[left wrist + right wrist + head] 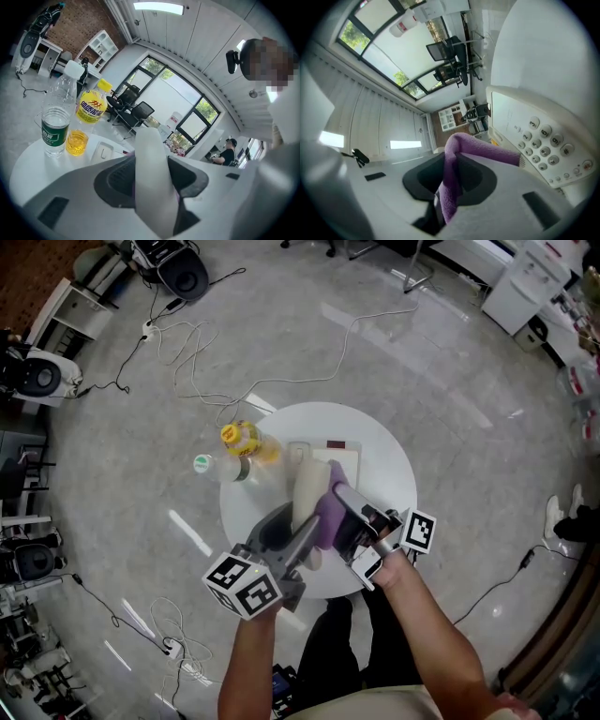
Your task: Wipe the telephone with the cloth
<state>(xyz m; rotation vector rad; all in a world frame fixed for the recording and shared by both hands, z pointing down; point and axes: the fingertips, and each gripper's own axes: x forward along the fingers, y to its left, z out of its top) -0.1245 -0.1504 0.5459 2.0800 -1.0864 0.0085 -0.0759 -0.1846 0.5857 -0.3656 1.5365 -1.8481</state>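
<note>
Gripped wide in left gripper point(152, 174), jaws pressing both sides: cream plastic telephone handset point(150, 150), probably lifted off its base to expose all sides for wiping. Pinched nearly closed in right gripper point(449, 183): folded purple terry cloth point(483, 149), loose end free as wiping face. Only in head view: cloth apparently lying against handset side, above round white table point(384, 460). Only in right gripper view: number keys on white telephone base point(543, 150). Sharper in left gripper view: clear green-labelled water bottle point(55, 122), yellow drink bottle point(91, 105), small glass of yellow liquid point(76, 142), parked aside, likely clear of wiping.
</note>
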